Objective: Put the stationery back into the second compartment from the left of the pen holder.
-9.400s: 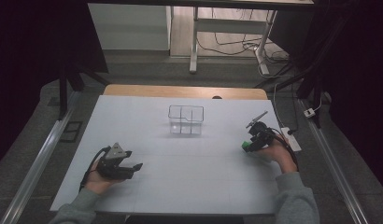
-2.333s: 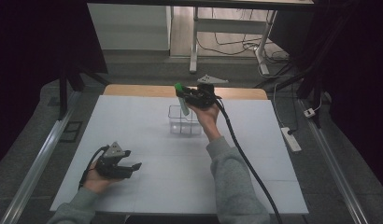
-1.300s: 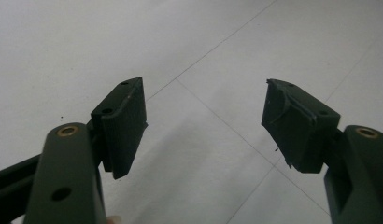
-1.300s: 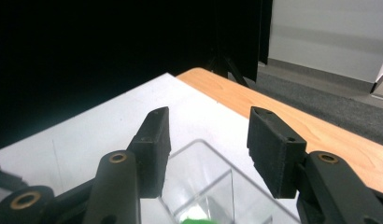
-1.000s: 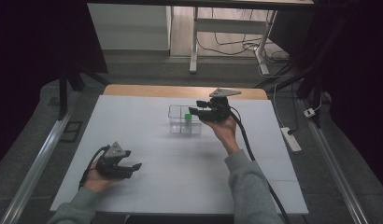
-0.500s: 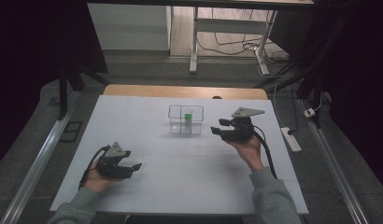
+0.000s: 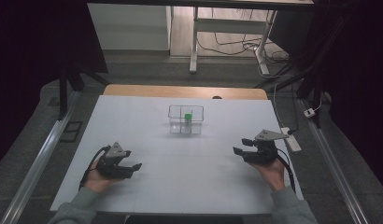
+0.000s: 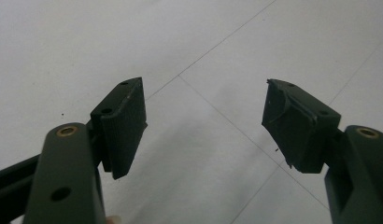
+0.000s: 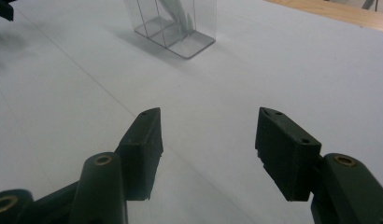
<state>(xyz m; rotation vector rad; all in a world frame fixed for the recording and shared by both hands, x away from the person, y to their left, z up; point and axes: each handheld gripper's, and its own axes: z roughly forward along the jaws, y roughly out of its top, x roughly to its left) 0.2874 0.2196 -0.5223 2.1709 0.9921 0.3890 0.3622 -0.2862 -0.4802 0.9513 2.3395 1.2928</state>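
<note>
A: Status on the right gripper point(image 7: 242, 146)?

B: Jaws apart, nothing between them. It sits low over the table point(image 7: 189, 186) at the right side, held in the person's right hand point(image 7: 273, 170). In its own view point(image 9: 207, 140) the box stands ahead and to the left, well apart.

A: Left gripper point(image 7: 132, 160)?

B: Also spread wide, empty point(image 8: 203, 121). Near the front left of the table, bare white surface under the jaws.

A: Where's the green block point(image 7: 188, 116)?

B: Inside the clear box point(image 7: 185, 120), in the far right compartment as seen from above. The box sits mid-table toward the far edge, between the two grippers and well apart from both.

A: Block visible from the right gripper?

B: Can't tell; box walls blur it.
</note>
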